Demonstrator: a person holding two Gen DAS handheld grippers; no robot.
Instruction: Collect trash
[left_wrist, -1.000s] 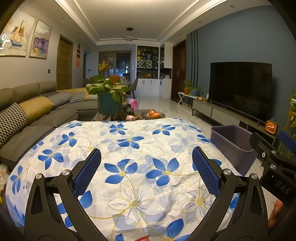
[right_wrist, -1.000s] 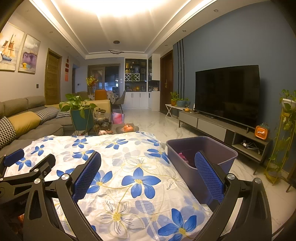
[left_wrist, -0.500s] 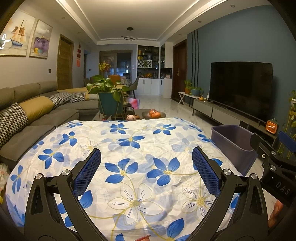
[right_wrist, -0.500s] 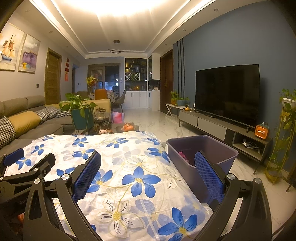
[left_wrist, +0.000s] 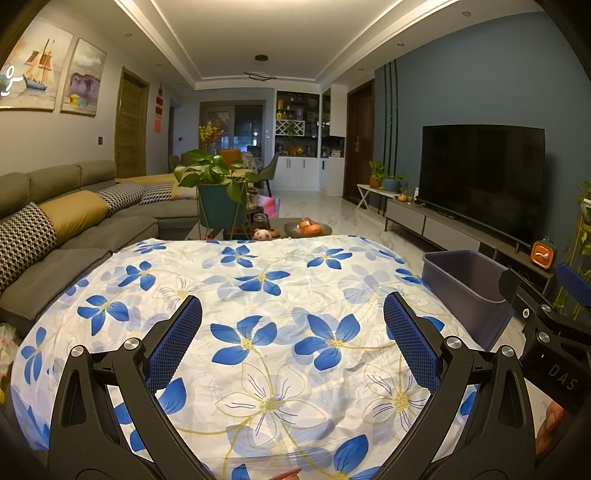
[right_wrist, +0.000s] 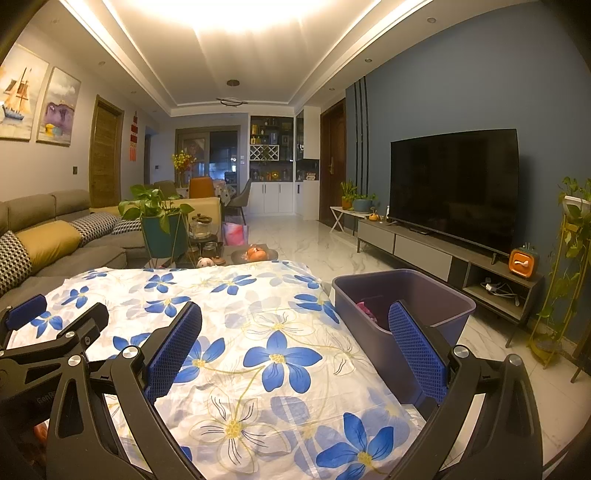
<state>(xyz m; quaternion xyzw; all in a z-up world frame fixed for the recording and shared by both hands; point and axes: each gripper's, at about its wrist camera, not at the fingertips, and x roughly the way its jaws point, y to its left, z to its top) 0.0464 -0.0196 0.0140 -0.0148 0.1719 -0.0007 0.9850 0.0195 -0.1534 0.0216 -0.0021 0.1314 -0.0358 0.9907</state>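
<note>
Purple bin (right_wrist: 436, 295) beside floral cloth (right_wrist: 258, 317) holds pink trash (right_wrist: 365, 307).

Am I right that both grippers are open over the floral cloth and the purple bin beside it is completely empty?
Not quite. The purple bin is not empty: the right wrist view shows something pink lying inside it. The rest holds: the left gripper and the right gripper are both open over the floral cloth, and the bin stands beside it.

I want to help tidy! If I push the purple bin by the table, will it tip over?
Probably not: the purple bin looks wide and low, so it should slide on the glossy floor. It seems nearly empty, so likely light.
</note>
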